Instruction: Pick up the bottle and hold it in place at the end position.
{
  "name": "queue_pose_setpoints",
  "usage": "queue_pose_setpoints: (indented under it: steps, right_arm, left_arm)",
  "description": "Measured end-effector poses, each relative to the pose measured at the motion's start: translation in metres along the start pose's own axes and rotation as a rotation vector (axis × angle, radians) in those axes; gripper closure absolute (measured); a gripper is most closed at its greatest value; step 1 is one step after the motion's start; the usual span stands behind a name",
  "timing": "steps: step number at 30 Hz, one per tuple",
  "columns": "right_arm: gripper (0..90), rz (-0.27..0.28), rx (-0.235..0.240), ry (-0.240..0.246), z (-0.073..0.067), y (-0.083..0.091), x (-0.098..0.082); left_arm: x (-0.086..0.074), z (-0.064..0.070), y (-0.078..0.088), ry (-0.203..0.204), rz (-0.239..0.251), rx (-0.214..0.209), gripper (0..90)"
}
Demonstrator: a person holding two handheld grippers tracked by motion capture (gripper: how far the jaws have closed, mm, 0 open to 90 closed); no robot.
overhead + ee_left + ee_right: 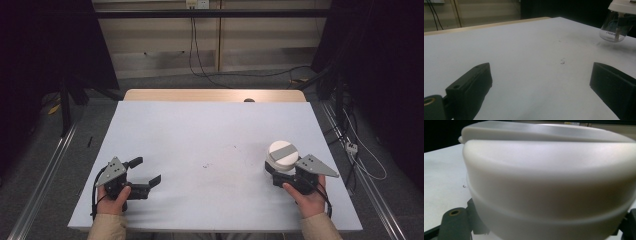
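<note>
A round jar (282,156) with a white lid and a clear body stands near the table's right side. In the left gripper view the jar (615,31) sits at the far upper right, tilted a little, with a shadow under it. My right gripper (281,173) is shut on the jar, one jaw on each side below the lid. The white lid (549,182) looms very close in the right gripper view. My left gripper (146,170) rests at the near left with its jaws wide apart, and the left gripper (541,83) has only bare table between them.
A white sheet (210,130) covers the table, with a wooden strip (215,95) along the far edge. Small dark specks (206,165) mark the middle. Cables (360,150) lie on the floor to the right, and dark stands rise at both sides.
</note>
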State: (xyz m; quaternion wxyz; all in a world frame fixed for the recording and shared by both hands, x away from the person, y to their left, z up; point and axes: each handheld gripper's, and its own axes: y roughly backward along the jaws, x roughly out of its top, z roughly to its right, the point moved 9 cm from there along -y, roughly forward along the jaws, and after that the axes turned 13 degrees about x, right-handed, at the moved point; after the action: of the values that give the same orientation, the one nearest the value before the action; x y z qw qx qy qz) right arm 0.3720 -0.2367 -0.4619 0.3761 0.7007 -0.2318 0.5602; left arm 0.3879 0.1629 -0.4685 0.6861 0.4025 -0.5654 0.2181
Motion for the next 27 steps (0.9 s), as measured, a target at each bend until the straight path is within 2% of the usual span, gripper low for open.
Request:
queue_pose_setpoints:
  steps: [2,10,27]
  right_arm:
    - [18.8,-0.004,0.009,0.012,-0.002,-0.004,0.002]
    - [18.9,-0.023,0.033,0.032,-0.01,-0.022,0.004]
    - [18.9,-0.027,0.077,0.055,-0.021,-0.053,0.015]
  left_arm:
    - [0.0,0.0,0.0,0.012,0.003,-0.001,3.8]
    - [0.001,0.002,0.0,-0.005,0.006,-0.005,3.8]
    - [0.001,0.001,0.0,-0.012,0.006,0.0,3.8]
